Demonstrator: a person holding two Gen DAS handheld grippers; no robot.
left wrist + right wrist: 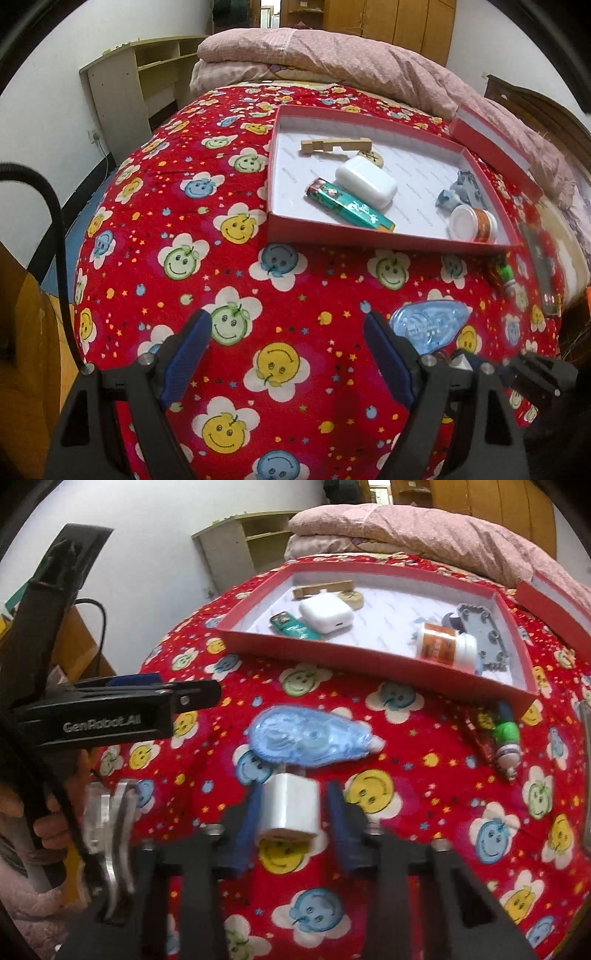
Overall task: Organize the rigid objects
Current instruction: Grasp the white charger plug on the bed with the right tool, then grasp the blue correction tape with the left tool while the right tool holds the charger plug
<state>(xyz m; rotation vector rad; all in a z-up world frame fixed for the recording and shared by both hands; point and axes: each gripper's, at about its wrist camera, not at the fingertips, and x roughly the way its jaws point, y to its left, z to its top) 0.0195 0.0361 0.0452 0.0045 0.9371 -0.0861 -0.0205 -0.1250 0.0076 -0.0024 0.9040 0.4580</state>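
- Left-wrist view: my left claw point(286, 354) hangs wide with nothing in it over the red quilt point(207, 266). The red box point(369, 242) already holds a wood piece point(334, 144), white case point(365, 181), green lighter point(349, 208), grey toy point(461, 190) and a small jar point(472, 223), so I'd say we're past halfway. Left out on the quilt: the blue tape dispenser point(428, 321) just beside my right finger, and a small bottle point(504, 275) near the box corner. A dark thing at the far right edge is cut off, can't tell what.
- Right-wrist view: my right claw point(291, 808) is narrow around a white block point(290, 805). The left pad looks to touch it, there's a gap on the right, and it's blurry, so I can't say it's gripped. The dispenser point(310, 740) lies just beyond, the bottle point(508, 738) near the box point(369, 664). The block's near end is hidden.
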